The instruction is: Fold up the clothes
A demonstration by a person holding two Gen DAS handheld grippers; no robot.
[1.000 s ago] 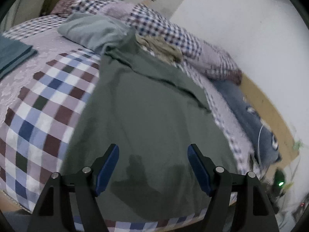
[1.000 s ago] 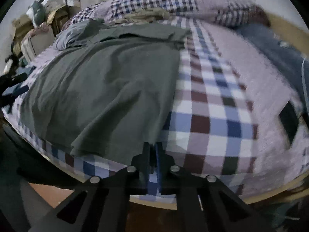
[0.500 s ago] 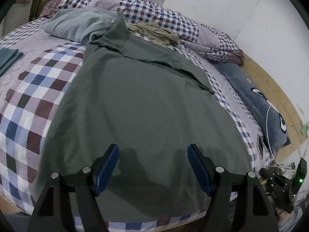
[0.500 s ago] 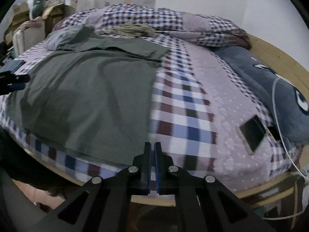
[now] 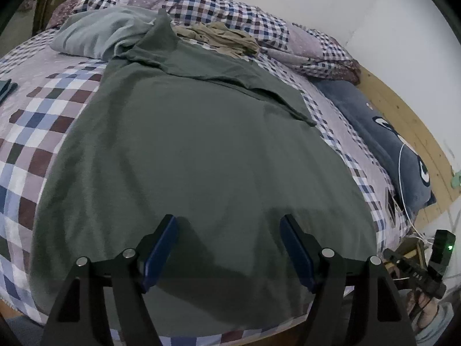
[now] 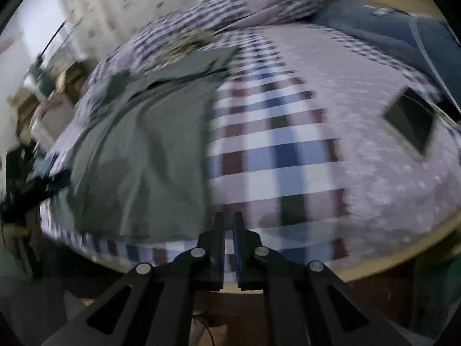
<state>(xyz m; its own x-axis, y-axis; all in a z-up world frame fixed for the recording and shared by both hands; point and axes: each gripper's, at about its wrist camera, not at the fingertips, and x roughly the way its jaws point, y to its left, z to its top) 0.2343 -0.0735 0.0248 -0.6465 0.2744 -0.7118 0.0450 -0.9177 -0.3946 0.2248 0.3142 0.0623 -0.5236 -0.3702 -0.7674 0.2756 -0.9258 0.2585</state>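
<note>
While the green shirt point(image 5: 201, 155) lies flat to the bed's point(image 6: 288, 155) near edge, the left gripper point(image 5: 227, 248) hovers spread wide; the right gripper point(image 6: 228, 230), pinched empty, faces bare checked cover.

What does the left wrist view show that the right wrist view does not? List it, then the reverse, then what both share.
Only the left wrist view: the left gripper with its fingers wide apart above the hem of the dark green cotton t-shirt, and a pale grey-blue crumpled garment near the pillows.

Only the right wrist view, which is blurred: the right gripper with fingers almost together, and a dark flat rectangular phone lying on the bed.

Both: the t-shirt, the checked patchwork bedspread, and the navy plush cushion.
</note>
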